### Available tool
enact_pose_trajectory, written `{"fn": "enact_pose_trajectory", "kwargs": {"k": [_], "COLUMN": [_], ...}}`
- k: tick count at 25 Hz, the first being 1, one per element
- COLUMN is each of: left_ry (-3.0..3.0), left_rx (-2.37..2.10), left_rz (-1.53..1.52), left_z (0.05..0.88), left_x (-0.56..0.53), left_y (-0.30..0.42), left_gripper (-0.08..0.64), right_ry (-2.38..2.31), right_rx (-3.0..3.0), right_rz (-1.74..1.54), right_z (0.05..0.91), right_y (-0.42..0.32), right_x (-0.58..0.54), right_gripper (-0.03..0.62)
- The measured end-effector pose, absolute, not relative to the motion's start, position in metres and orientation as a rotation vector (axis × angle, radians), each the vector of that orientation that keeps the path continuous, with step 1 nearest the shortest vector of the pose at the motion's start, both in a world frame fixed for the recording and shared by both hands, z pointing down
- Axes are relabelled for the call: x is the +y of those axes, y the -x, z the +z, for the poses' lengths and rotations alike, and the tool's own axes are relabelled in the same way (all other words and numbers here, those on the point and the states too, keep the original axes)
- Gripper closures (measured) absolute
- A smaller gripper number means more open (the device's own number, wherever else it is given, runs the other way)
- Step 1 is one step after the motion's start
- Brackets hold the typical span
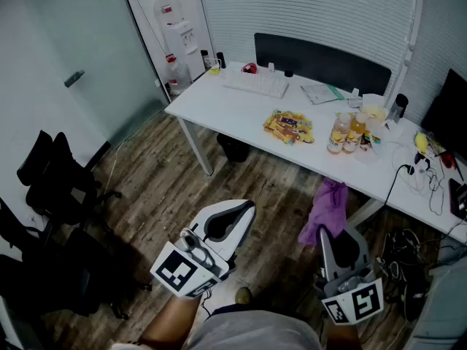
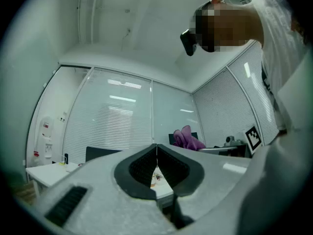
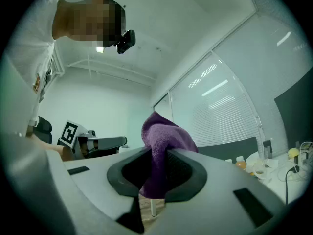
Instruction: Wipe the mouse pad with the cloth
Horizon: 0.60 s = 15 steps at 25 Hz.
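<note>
Right tongs pinch the purple cloth; left tongs are closed on nothing. Gripped by one fold, the cloth may slip free before reaching the white table.

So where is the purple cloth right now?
The purple cloth is clamped in the right gripper, lower right of the head view, in the air short of the white desk.

Left gripper fingers closed together (empty); right gripper fingers pinch the cloth.
</note>
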State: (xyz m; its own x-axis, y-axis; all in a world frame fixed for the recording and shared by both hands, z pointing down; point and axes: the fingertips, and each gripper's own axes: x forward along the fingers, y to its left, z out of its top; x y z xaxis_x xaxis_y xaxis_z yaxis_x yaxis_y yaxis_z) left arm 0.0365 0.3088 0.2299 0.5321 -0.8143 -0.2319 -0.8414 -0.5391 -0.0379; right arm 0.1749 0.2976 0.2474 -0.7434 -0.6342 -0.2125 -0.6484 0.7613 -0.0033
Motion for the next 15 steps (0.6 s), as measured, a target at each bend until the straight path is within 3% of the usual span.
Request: {"fn": "enact_pose_trajectory", "kwargs": {"k": [15], "left_ry": [2.618], "left_rx": [1.421], "left_rz": [0.298], "left_z": [0.231], "left_x": [0.307], "left_y": [-0.024], "left_gripper": [0.543], "right_ry": [1.027], "right_rx": [2.735], "right_rz": [0.086], "right_z": [0.246], "right_y": [-0.168], "right_x": [0.295], "right_gripper": [0.523]}}
